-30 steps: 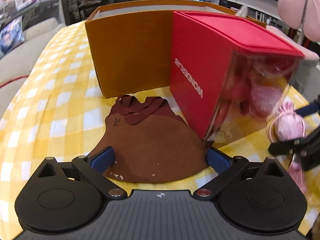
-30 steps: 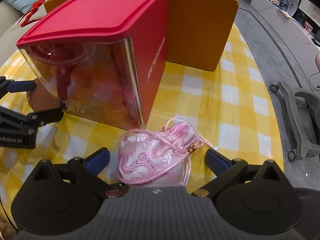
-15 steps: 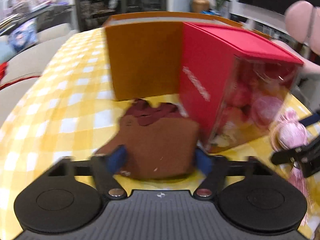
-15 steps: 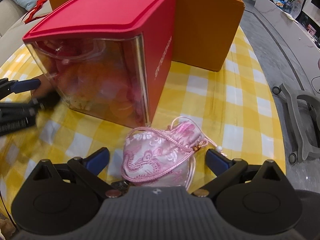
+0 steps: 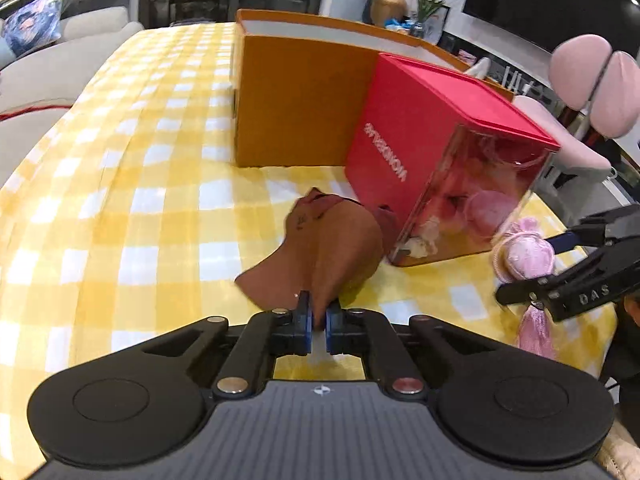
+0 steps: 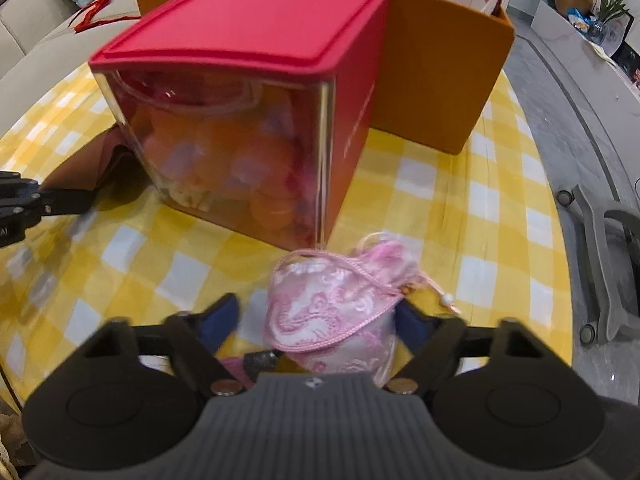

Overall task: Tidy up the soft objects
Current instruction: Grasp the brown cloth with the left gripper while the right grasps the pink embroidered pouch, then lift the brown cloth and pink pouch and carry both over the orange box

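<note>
Two boxes on yellow checked cloth (image 5: 120, 184): orange box (image 5: 296, 100), interior hidden; red box (image 6: 248, 40), contents blurred. Left gripper (image 5: 316, 322) clamped on brown fabric (image 5: 332, 240). Right gripper (image 6: 316, 320) closing around pink pouch (image 6: 332, 308), pad contact unclear.

A yellow-and-white checked tablecloth (image 5: 120, 208) fills the frame. The brown fabric piece (image 5: 320, 248) at centre is plain, with darker maroon folds. The box (image 6: 248, 40) has a red lid and a clear front; behind it stands an orange box (image 5: 296, 100). The drawstring pouch (image 6: 332, 308), lower centre, is pink-and-white brocade, perhaps a dragon motif.
</note>
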Demonstrator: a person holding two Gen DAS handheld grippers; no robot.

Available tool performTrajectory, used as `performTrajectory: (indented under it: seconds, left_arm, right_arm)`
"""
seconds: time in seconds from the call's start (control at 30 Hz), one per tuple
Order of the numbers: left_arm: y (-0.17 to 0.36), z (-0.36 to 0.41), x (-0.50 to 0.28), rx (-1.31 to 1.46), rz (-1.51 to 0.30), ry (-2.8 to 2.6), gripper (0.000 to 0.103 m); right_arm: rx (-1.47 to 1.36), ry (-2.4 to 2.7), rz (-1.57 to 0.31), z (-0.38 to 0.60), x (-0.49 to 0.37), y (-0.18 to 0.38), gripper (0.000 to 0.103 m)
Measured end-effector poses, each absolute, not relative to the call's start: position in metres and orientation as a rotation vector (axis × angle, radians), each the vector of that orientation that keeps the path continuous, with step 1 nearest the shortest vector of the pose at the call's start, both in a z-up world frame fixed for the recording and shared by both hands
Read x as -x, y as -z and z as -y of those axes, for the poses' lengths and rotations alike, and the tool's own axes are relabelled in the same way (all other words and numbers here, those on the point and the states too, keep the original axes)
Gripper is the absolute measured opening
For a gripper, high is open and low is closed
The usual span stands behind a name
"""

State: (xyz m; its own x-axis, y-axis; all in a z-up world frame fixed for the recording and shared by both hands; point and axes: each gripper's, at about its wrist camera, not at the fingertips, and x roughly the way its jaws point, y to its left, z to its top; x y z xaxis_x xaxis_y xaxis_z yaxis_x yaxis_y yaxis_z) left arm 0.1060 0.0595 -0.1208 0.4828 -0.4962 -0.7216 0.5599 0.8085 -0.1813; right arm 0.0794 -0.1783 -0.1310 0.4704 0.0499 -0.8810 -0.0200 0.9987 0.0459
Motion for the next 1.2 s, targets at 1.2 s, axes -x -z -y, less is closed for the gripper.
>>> performTrajectory:
  seconds: [1.2]
  left_arm:
    - [0.009,-0.042,-0.129,0.11,-0.773,0.412,0.006]
  right_arm:
    - [-0.146,-0.109,-0.898,0.201,-0.056,0.053,0.056]
